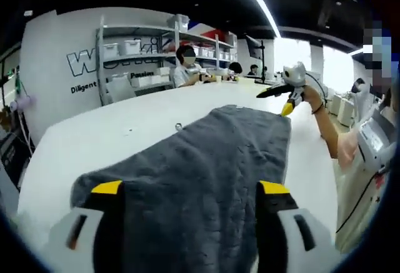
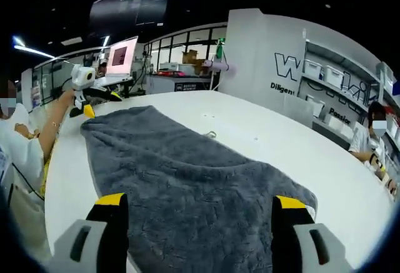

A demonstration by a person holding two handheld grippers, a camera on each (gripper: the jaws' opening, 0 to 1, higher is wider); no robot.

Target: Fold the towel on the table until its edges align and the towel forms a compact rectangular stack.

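A wide white desk [image 2: 262, 135] carries a dark grey towel [image 2: 187, 185] spread flat along its length.

The towel [image 1: 206, 179] is dark grey and fluffy, and it lies spread out flat on the white table [image 1: 125, 129]. It is one long strip with soft, bumpy edges, and a small loop sticks out from one long side. In the right gripper view the towel [image 2: 187, 185] stretches far away across the table [image 2: 269, 135], with its near end wide and a bit wavy.
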